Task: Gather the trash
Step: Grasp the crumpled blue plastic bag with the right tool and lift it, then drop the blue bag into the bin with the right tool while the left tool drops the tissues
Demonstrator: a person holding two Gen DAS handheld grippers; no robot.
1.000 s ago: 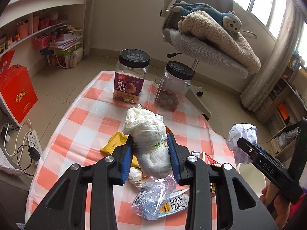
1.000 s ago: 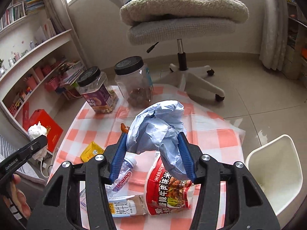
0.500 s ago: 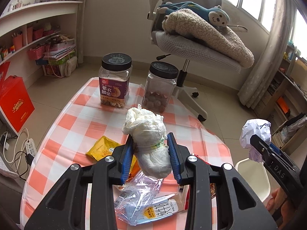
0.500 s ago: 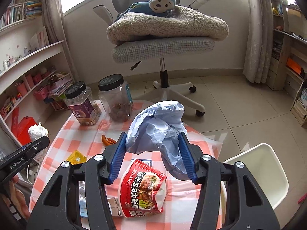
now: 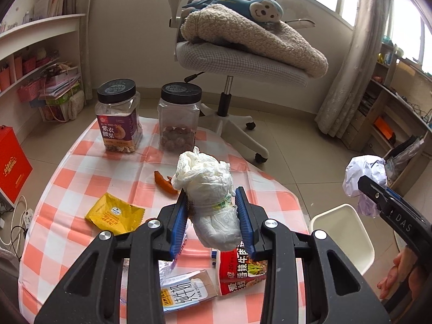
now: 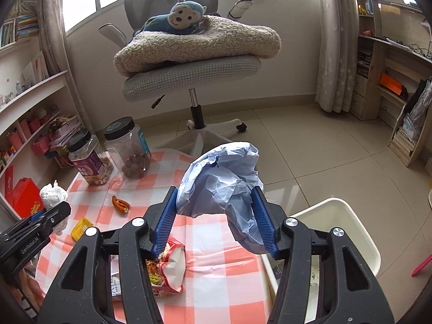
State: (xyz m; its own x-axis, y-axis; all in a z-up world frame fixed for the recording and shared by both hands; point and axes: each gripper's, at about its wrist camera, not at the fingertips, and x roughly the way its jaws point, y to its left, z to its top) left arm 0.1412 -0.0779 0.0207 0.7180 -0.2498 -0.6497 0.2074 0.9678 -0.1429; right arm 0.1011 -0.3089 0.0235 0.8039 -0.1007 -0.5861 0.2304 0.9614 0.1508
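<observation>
My left gripper (image 5: 213, 224) is shut on a crumpled white plastic bag (image 5: 209, 191) and holds it above the checked table (image 5: 81, 162). My right gripper (image 6: 216, 218) is shut on a crumpled pale blue paper wad (image 6: 224, 181), held over the table's right edge beside a white bin (image 6: 348, 232). The bin also shows in the left wrist view (image 5: 343, 232). On the table lie a yellow packet (image 5: 114, 213), an orange peel (image 5: 164, 183), a red snack bag (image 5: 240, 270) and a milk carton (image 5: 186, 291).
Two black-lidded jars (image 5: 118, 116) (image 5: 179, 118) stand at the table's far edge. An office chair (image 5: 235, 62) with a blanket and a plush monkey stands behind. Shelves line the left wall (image 5: 35, 62) and the right side (image 6: 391, 81).
Both grippers have moved to the right with their loads held. The right gripper now hangs at the table's right edge, nearer the white bin.
</observation>
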